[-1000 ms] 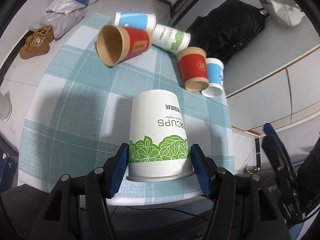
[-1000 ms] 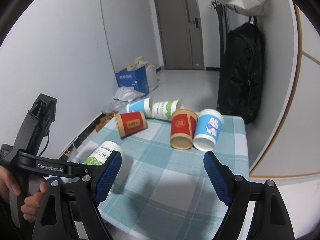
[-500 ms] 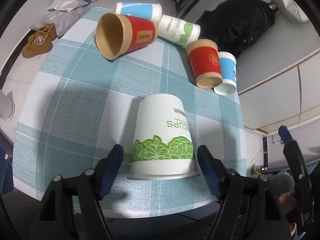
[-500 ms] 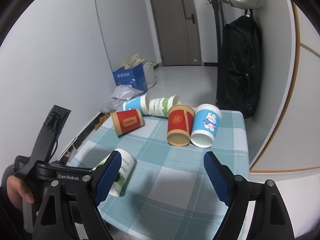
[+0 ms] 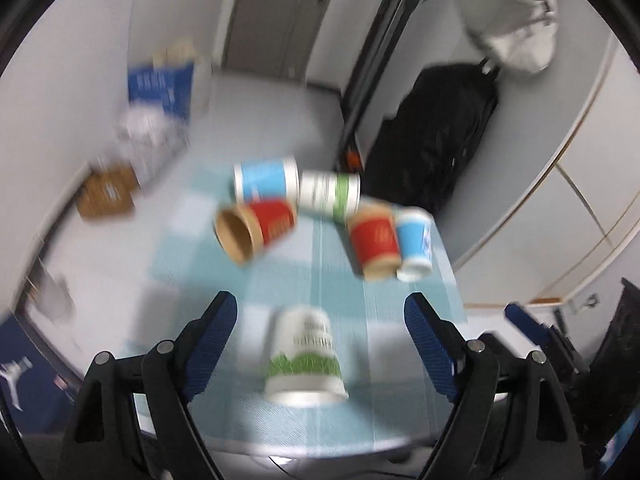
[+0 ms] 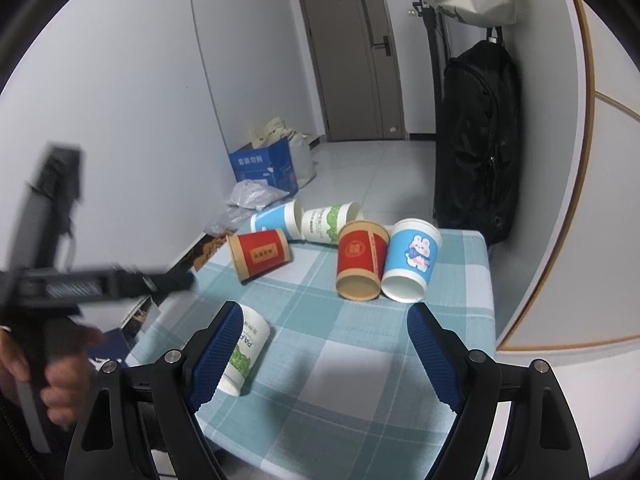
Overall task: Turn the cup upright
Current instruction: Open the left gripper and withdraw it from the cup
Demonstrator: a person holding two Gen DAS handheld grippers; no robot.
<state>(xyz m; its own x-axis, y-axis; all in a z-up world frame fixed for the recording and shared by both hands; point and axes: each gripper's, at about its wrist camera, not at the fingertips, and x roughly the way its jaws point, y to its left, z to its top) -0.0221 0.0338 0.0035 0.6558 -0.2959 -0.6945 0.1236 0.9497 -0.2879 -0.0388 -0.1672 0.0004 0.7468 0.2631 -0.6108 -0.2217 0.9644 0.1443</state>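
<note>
My teal checked tablecloth [image 6: 360,364] fills the frame's middle below the grey door [image 6: 352,52], and my left tongs [image 5: 320,344], gaping now, have backed off the green-leaf cup [image 5: 304,356] resting mouth-down at lower centre, while my right tongs [image 6: 324,352] stay spread wide.

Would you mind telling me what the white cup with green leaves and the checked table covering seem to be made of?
White cup with green leaves: seemingly paper, matte, with a rolled rim and printed lettering and leaves. Checked table covering: probably woven cloth, matte teal and white; a fine weave texture shows and it drapes over the table edge, though coated fabric cannot be ruled out.
</note>
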